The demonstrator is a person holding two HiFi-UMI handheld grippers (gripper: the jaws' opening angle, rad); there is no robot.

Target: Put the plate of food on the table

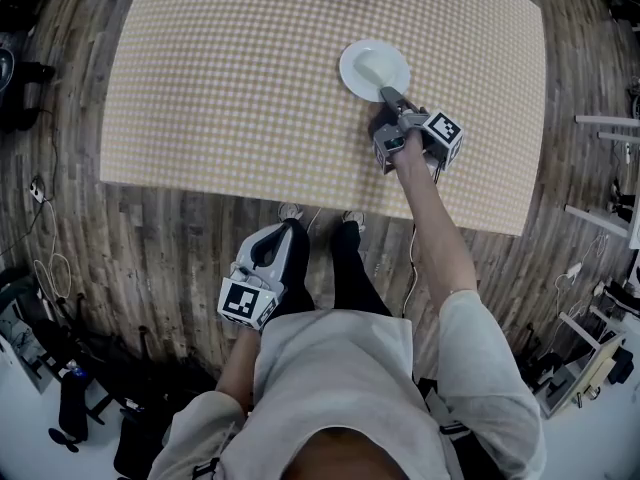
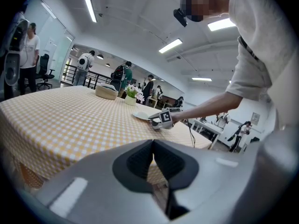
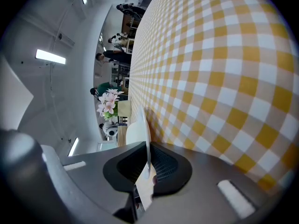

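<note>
White round glazed plate (image 1: pixel 372 66) sits upper right of centre in the head view, over the worktop (image 1: pixel 230 78), which is covered in a yellow-and-white checked cloth. The plate is level and low to the cloth. Can't tell whether it rests fully on it or hangs just above. No food that I can make out on it, only a pale smooth face.

Right claw (image 1: pixel 386 96) is clamped on the plate's near rim. In the right gripper view the thin rim (image 3: pixel 147 139) runs edge-on between the two ribbed dark pads (image 3: pixel 166 164), which are nearly together on it. Left claw (image 1: pixel 280 233) is held low at the lower left of centre, off the worktop and over the wood-plank floor (image 1: pixel 180 238). Its pads are together with nothing between them (image 2: pixel 153 148).

Handling, as a judgement:
- The plate looks stiff, hard and breakable, with a slick glaze.
- It looks light to moderate in weight, but a one-sided rim grip lets it lever and tip.
- The rim is the only place to take hold: bite well in from the edge and keep the plate level.
- It should go down gently, since the cloth is soft but the top under it is probably hard.

A woven tan basket (image 2: pixel 106 92) and a small pot of pale flowers (image 2: pixel 131 94) stand on the far part of the worktop, well apart from the plate.
</note>
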